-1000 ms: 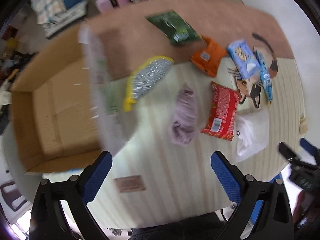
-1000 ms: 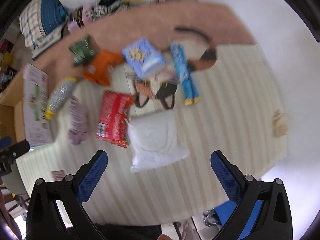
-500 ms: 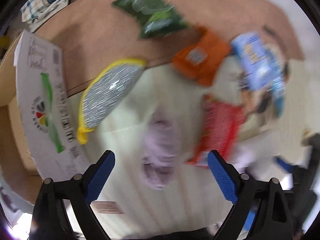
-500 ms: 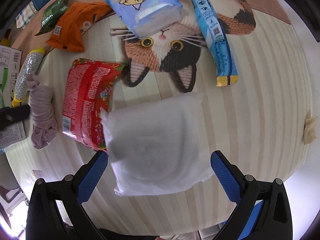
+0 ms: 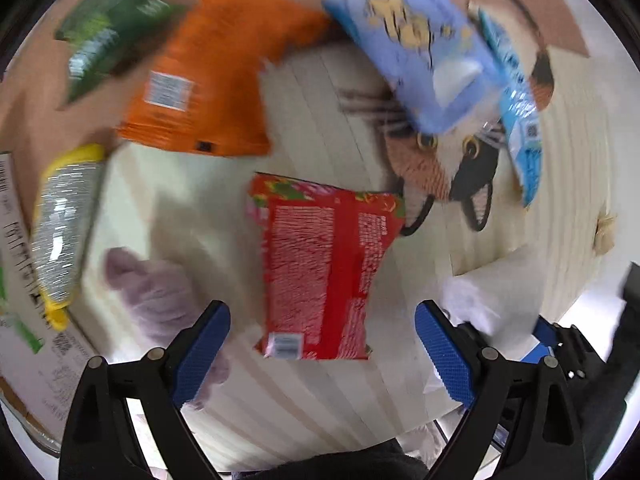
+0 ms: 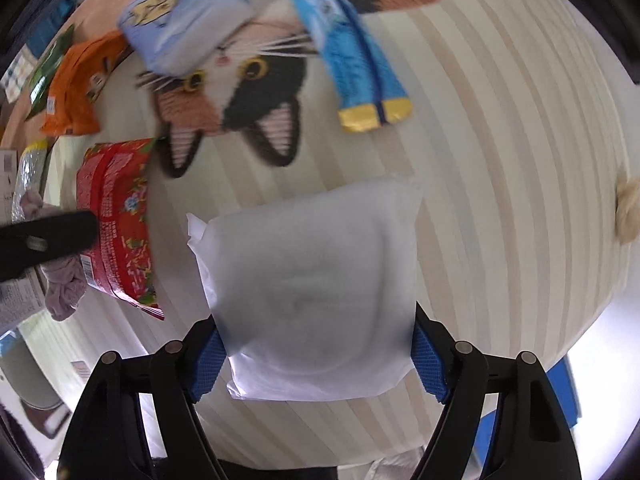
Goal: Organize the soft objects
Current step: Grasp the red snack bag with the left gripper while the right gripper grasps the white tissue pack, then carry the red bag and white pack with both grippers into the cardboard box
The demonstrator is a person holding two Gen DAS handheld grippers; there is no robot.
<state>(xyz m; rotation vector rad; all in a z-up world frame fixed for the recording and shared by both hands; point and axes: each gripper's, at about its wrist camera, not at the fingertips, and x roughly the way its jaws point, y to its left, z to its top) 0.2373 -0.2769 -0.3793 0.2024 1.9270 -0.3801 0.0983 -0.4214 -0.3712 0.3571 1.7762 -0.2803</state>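
Nothing appeared sorted yet. The right gripper was closing around the white pouch on the striped mat. The left gripper stood spread above the red packet; other packets lay scattered.

Right claw: closing, white pouch between its blue pads, lower centre.
Red packet: left, beside the pouch.
Cat-face rug: upper centre.
Blue stick pack: top, on the rug.
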